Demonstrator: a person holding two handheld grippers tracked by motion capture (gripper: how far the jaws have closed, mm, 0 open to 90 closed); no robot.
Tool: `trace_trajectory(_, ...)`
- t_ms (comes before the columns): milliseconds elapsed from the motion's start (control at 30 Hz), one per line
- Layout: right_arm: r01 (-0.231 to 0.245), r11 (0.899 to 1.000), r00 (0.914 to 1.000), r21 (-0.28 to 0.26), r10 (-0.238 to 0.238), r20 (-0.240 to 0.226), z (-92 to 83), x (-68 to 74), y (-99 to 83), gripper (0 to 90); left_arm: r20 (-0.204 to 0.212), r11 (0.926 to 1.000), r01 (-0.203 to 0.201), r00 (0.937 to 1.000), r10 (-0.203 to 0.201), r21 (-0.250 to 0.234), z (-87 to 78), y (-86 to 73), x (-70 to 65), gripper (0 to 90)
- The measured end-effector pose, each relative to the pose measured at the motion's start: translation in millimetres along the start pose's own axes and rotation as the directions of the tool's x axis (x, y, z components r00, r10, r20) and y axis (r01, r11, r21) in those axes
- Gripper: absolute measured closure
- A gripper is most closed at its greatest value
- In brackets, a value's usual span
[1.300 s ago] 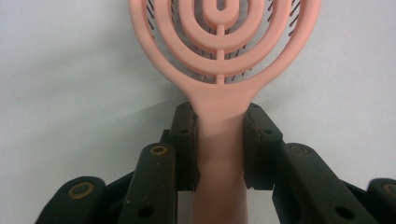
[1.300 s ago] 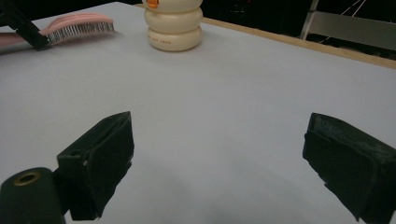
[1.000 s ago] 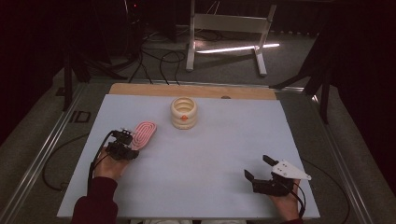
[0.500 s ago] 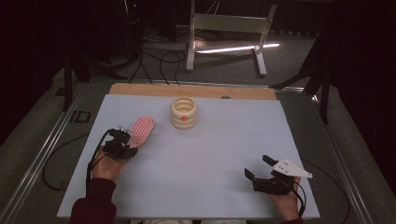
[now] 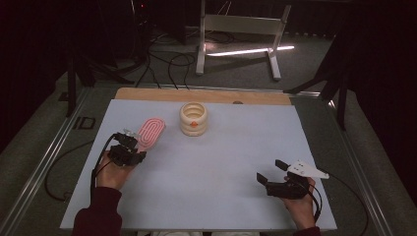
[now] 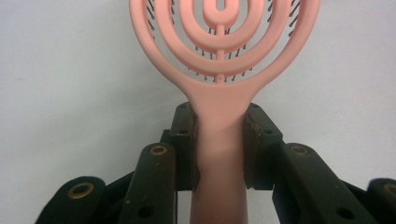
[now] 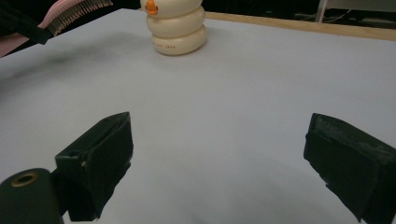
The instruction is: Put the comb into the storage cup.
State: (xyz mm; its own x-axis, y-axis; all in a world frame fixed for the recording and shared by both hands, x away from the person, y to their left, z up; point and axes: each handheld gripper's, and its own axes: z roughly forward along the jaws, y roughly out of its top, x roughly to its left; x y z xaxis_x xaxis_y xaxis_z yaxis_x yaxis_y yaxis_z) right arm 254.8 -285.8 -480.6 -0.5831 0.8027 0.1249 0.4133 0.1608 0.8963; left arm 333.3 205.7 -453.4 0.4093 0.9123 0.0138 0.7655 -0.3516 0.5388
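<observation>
Your left gripper (image 6: 219, 149), jaws clamped on the neck of the pink hairbrush (image 5: 150, 131) near the table's (image 5: 221, 206) left edge, holds a light, stiff, probably slippery plastic handle; your right gripper (image 5: 276, 171) stands wide open, empty.

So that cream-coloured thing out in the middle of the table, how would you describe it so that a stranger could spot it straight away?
Start at the pale table top and look toward its far edge, just left of centre. There stands a cream holder that looks like three fat rings stacked up, with a small orange mark on its front. The pink brush beside it lies flat and is clamped by the left gripper.
</observation>
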Motion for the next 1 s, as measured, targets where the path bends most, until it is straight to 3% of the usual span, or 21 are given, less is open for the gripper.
trace_trajectory(533, 0.035, 0.999, 0.9990, 0.042, -0.033, -0.030, 15.0, 7.4, 29.0, 8.2, 0.013, 0.9965, -0.045, 0.9989, 0.046, -0.071, -16.1, 12.2, -11.2, 69.9)
trace_trajectory(1000, 0.067, 0.994, 0.9958, 0.090, -0.061, -0.068, 30.9, 17.4, 56.8, 8.2, 0.021, 0.9915, -0.078, 0.9965, 0.081, -0.104, -23.3, 22.0, -21.9, 69.9)
